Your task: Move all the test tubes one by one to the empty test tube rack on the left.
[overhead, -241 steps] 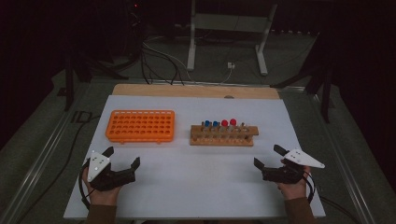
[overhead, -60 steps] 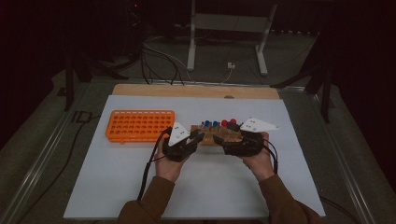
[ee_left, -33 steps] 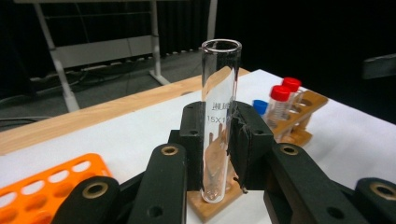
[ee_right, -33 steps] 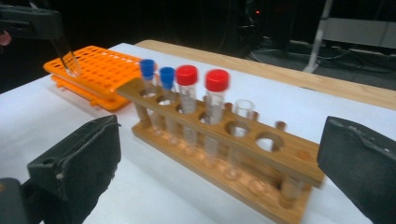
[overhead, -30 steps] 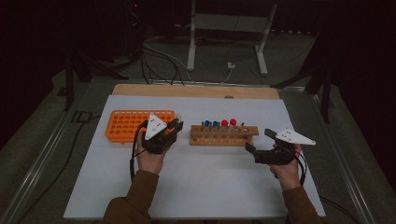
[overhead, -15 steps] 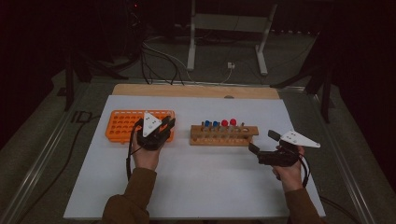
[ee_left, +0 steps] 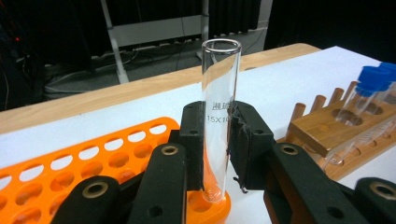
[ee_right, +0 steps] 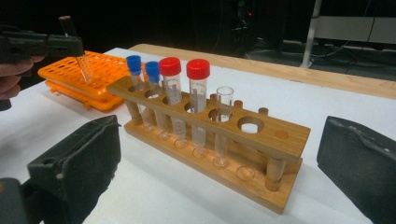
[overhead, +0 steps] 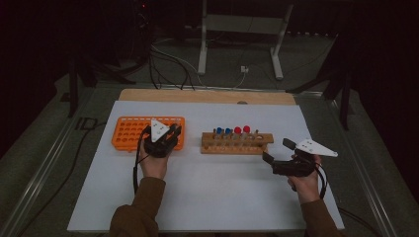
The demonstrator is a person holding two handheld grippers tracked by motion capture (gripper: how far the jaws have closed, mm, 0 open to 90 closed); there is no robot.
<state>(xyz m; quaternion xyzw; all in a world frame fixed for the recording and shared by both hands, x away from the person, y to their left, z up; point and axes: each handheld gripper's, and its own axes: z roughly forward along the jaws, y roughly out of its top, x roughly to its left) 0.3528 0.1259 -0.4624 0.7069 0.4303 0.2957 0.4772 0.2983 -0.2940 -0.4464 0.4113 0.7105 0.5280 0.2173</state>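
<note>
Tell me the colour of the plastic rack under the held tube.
Orange rack, clearest in the left gripper view.

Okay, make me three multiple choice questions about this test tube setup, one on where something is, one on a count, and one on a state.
1. The clear tube in the left gripper is over:
A the orange rack
B the wooden rack
C bare table

2. Red-capped tubes in the wooden rack:
A one
B two
C four

3. The right gripper is:
A shut on a tube
B shut on the rack
C open

Answers: 1 A, the tube's bottom sits above the orange rack's corner hole. 2 B, two red caps stand beside two blue ones. 3 C, its jaws stand wide apart, nothing between them.
</note>
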